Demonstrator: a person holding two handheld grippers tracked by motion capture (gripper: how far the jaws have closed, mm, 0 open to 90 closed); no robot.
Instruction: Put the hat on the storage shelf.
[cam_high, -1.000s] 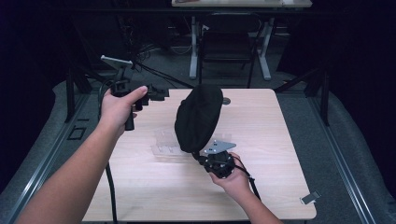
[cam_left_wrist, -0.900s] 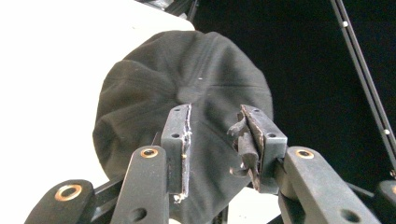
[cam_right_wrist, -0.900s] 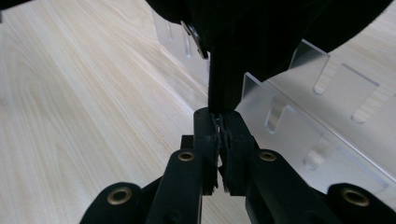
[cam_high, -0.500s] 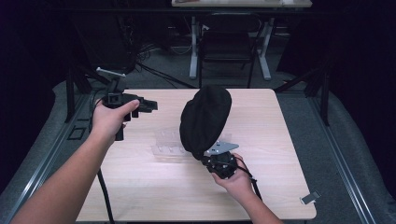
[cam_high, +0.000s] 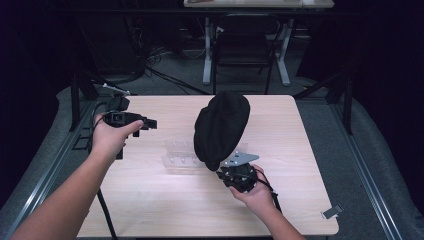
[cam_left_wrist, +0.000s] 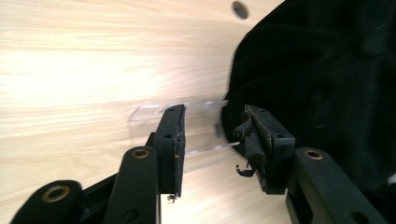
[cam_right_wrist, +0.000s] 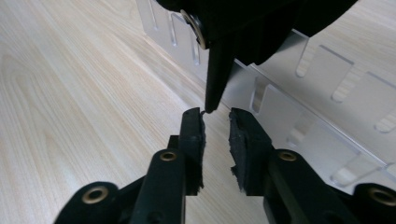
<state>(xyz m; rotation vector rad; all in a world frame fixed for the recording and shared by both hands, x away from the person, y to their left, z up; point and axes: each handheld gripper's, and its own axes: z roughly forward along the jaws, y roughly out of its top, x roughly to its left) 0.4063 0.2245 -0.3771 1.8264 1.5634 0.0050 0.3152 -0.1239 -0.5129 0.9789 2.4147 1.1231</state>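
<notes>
A black cap (cam_high: 221, 127) stands tall over a clear plastic rack (cam_high: 180, 152) at the middle of the wooden table (cam_high: 150, 210). My right gripper (cam_high: 222, 172) sits just under the cap's lower edge. In the right gripper view its jaws (cam_right_wrist: 215, 121) stand narrowly apart with nothing between them. The tip of the cap's black strap (cam_right_wrist: 215, 70) touches the top of the left jaw, with the rack (cam_right_wrist: 327, 88) behind. My left gripper (cam_high: 150, 123) is held in the air left of the cap, open. Its view looks past the jaws (cam_left_wrist: 212, 135) at the rack (cam_left_wrist: 149, 112) and cap (cam_left_wrist: 327, 84).
A dark chair (cam_high: 245, 47) and table legs stand beyond the far edge. A small grey clip (cam_high: 332, 211) lies at the near right corner. Metal rails run along both sides of the table. Cables trail from both grippers.
My left gripper has drawn back to the left and a little toward the person, away from the cap. The cap and my right gripper have shifted slightly right.
</notes>
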